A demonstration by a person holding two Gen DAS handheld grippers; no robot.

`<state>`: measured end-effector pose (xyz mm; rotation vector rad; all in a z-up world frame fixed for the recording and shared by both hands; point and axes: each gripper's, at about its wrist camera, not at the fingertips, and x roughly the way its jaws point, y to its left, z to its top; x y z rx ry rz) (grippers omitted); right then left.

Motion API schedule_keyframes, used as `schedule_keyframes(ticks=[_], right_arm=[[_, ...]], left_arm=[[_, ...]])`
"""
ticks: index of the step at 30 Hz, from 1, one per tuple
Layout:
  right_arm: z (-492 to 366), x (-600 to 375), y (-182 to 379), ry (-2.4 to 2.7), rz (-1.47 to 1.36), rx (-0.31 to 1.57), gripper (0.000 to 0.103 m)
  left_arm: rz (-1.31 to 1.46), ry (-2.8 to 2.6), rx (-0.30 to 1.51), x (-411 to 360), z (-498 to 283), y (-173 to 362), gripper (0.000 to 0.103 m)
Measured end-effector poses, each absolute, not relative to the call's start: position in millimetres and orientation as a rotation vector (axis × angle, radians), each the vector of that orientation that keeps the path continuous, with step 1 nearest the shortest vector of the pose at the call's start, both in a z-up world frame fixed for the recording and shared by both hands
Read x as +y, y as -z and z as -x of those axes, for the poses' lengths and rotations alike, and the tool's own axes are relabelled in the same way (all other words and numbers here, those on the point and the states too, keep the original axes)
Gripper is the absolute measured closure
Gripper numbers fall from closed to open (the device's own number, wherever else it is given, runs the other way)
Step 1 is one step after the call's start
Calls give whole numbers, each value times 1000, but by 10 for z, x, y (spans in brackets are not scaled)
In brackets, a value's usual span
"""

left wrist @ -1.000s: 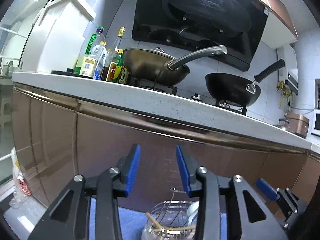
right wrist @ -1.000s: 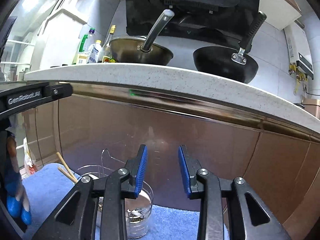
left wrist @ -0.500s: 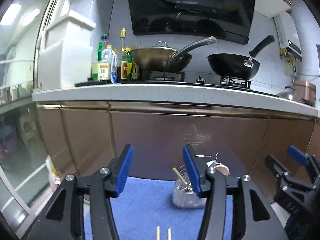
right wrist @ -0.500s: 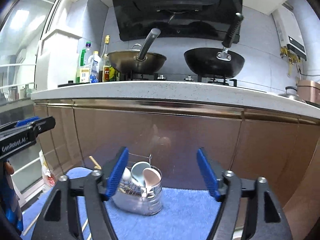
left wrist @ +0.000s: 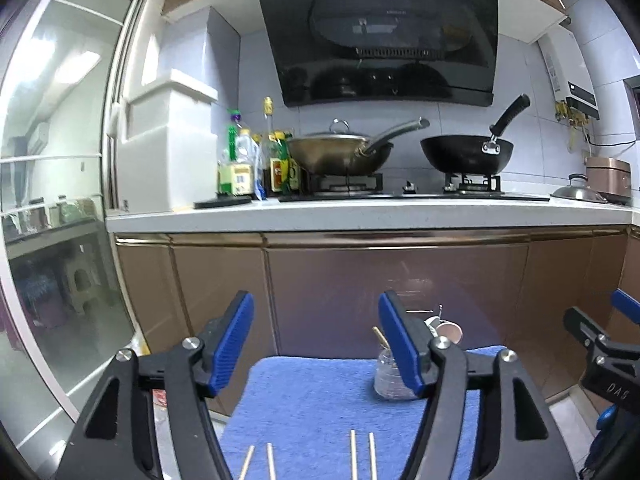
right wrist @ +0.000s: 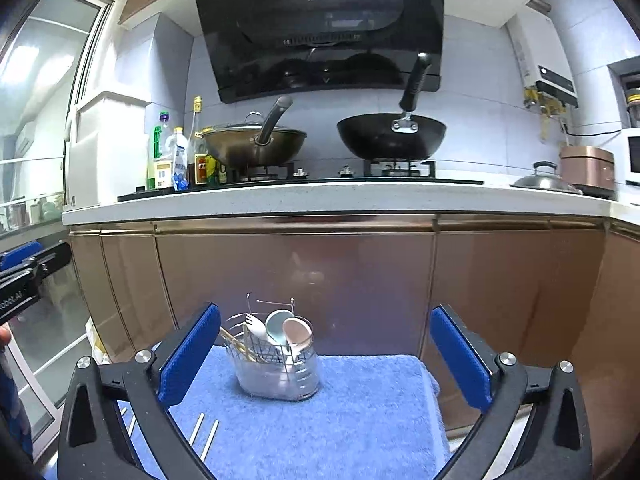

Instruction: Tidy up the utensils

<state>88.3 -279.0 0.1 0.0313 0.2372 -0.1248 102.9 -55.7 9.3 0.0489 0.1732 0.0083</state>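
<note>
A clear utensil holder (right wrist: 278,372) with a wire rack stands at the far side of a blue towel (right wrist: 352,412). It holds spoons, a white fork and a pair of chopsticks. It also shows in the left wrist view (left wrist: 390,376), partly behind a finger. Loose wooden chopsticks (left wrist: 362,458) lie in pairs on the towel's near part, also seen in the right wrist view (right wrist: 204,434). My left gripper (left wrist: 316,352) is open and empty above the towel. My right gripper (right wrist: 326,354) is open wide and empty, well short of the holder.
Brown cabinet doors (right wrist: 360,280) rise just behind the towel under a white countertop (right wrist: 320,196). Two woks (right wrist: 392,136) and several bottles (right wrist: 176,164) stand on the counter. A glass door (left wrist: 60,240) is to the left.
Both grippers pulled back and away from the holder and opened wider. The towel and loose chopsticks have come into view.
</note>
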Motion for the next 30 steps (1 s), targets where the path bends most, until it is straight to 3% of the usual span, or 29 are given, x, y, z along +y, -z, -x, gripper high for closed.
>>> schedule_keyframes(ticks=[9, 30], right_arm=[[-434, -2820, -122, 169, -46, 210, 0], [137, -2741, -372, 177, -19, 144, 0]], left_arm=[[-91, -35, 127, -450, -569, -189, 33], [-37, -61, 38, -148, 21, -341, 32]])
